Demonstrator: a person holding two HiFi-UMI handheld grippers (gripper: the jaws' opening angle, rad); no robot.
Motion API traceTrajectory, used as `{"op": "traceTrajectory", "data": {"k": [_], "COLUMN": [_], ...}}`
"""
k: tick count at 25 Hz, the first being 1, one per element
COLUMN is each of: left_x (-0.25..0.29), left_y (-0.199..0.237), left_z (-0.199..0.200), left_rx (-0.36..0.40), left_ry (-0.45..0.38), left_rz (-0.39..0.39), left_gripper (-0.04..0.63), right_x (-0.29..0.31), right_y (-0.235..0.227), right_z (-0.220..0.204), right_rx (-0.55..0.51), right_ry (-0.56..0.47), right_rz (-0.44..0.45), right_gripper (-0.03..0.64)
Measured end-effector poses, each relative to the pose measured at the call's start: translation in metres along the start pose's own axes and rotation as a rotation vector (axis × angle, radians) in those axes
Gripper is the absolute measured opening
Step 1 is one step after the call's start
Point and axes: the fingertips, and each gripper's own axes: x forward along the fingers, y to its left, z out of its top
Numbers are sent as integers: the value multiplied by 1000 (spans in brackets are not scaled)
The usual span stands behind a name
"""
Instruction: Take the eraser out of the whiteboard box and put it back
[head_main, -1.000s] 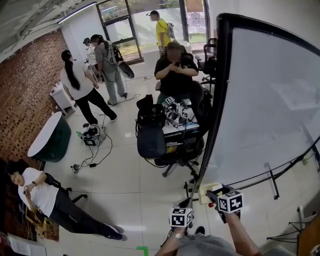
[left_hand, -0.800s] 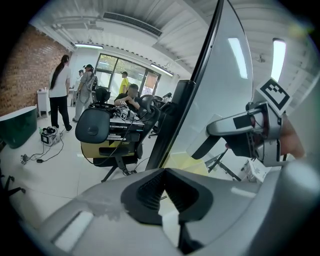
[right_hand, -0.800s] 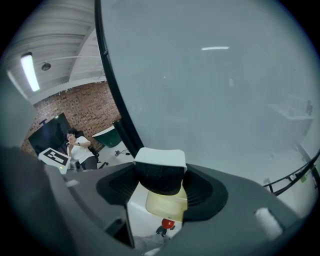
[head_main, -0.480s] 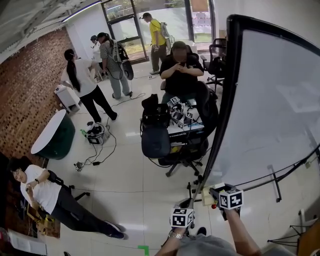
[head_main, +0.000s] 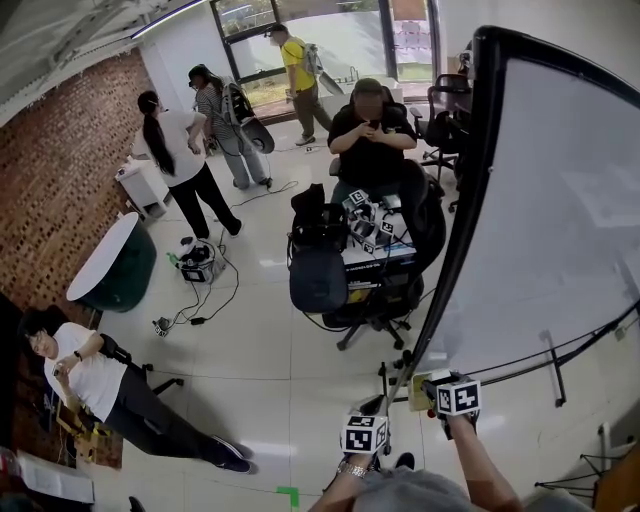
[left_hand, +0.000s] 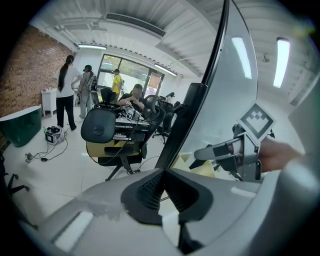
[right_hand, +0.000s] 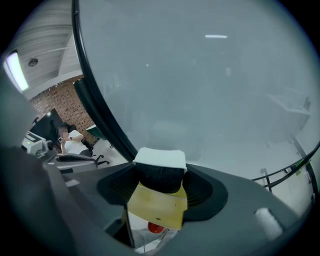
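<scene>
The right claw (right_hand: 160, 180) pinches the eraser (right_hand: 160, 158), whose white back faces the whiteboard (right_hand: 210, 80). In the right gripper view the yellow whiteboard box (right_hand: 157, 209) lies at 6 o'clock from the eraser, and whether the two touch cannot be told. The left claw (left_hand: 164, 189) is pressed together on nothing, with the right claw at its 2 o'clock beyond the board's black frame (left_hand: 200, 100).

the whiteboard (head_main: 560, 200) is smooth and glossy, framed in matt black. at its lower edge the eraser (right_hand: 160, 172) has fuzzy dark felt and a smooth white back.
</scene>
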Motion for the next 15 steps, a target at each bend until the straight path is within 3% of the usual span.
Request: {"op": "traceTrajectory", "data": {"k": [15], "left_x": [-2], "left_y": [5], "left_z": [-2], "left_rx": [-4], "left_ry": [6], "left_rz": [13], "left_gripper": [3], "right_x": [28], "right_y": [-1], "right_z": [-15], "right_rx": [-7], "right_ry": [55], "right_rz": [-21], "right_gripper": [279]}}
